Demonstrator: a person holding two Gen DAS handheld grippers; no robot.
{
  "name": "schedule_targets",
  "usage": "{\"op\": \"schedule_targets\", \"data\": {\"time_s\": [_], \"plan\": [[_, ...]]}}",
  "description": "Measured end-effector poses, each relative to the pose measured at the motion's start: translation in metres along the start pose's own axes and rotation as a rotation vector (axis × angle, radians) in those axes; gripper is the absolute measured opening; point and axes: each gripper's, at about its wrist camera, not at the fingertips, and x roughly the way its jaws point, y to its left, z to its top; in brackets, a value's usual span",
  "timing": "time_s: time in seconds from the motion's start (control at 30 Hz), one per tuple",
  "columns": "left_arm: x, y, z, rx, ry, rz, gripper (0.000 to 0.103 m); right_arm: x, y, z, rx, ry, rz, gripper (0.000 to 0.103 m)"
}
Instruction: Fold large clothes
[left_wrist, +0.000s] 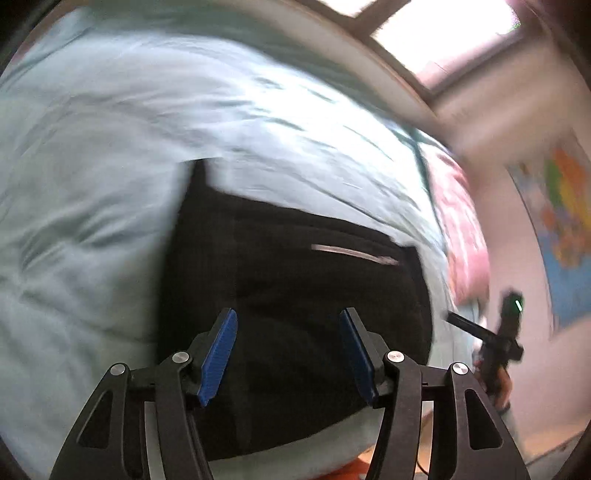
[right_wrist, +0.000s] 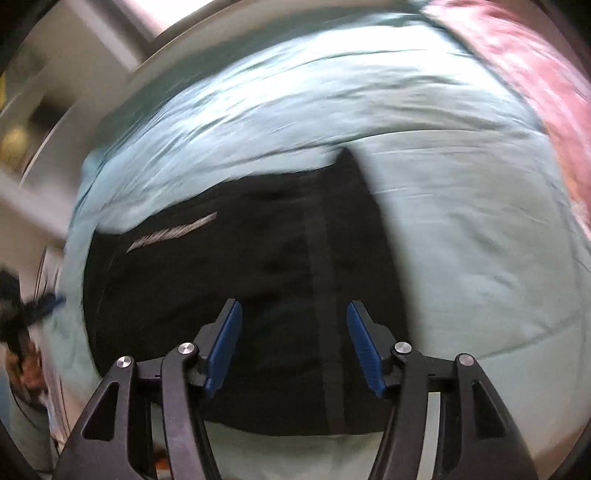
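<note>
Bed: pale blue sheet (left_wrist: 110, 184) beneath, frame centre.
Garment: black garment (left_wrist: 295, 295), folded, long axis lower-left to upper-right.
My left gripper (left_wrist: 288, 354): released, empty.
My right gripper (right_wrist: 293, 347): released, empty.

Black garment (left_wrist: 295, 295) with a thin silvery-white stripe (left_wrist: 354, 254), on a pale mint-blue bed sheet (left_wrist: 110, 184). Pink mottled blanket (right_wrist: 535, 85) at the bed's edge. Bright blue ribbed pads (right_wrist: 223, 347) on black jaws. Multicoloured map poster (left_wrist: 565, 221) on a pink wall (left_wrist: 517, 229).

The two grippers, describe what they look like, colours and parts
Both the left gripper and right gripper have black linkage arms with silver round pivot bolts and ribbed blue pads on the fingers. Seen from the left camera, the right one shows a small green light.
</note>
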Motion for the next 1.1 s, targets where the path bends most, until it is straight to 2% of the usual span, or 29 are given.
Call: {"op": "schedule_targets", "data": {"time_s": [0.07,0.13,0.27,0.33,0.43,0.57,0.77,0.97,1.1], "plan": [[0.032,-0.031,0.003,0.065,0.053,0.013,0.06,0.027,0.022,-0.006,-0.038,0.052,0.0,0.063],[0.08,-0.054,-0.011,0.143,0.145,0.147,0.06,0.056,0.045,-0.006,-0.066,0.095,-0.024,0.063],[0.151,-0.044,-0.03,0.142,0.232,0.297,0.06,0.113,0.055,-0.016,-0.082,0.195,-0.14,0.063],[0.155,-0.04,-0.027,0.111,0.231,0.318,0.06,0.119,0.057,-0.019,-0.09,0.198,-0.165,0.063],[0.14,-0.047,-0.016,0.095,0.205,0.315,0.06,0.116,0.056,-0.015,-0.07,0.217,-0.169,0.063],[0.11,-0.066,-0.006,0.15,0.134,0.371,0.06,0.093,0.052,-0.01,-0.047,0.214,-0.155,0.063],[0.048,-0.115,0.004,0.203,-0.011,0.389,0.06,0.026,0.073,0.002,-0.077,0.09,-0.18,0.063],[-0.015,-0.162,0.011,0.28,-0.134,0.439,0.06,-0.049,0.12,0.026,-0.146,-0.083,-0.253,0.063],[-0.041,-0.192,0.017,0.321,-0.218,0.518,0.06,-0.082,0.156,0.042,-0.152,-0.154,-0.282,0.064]]}}
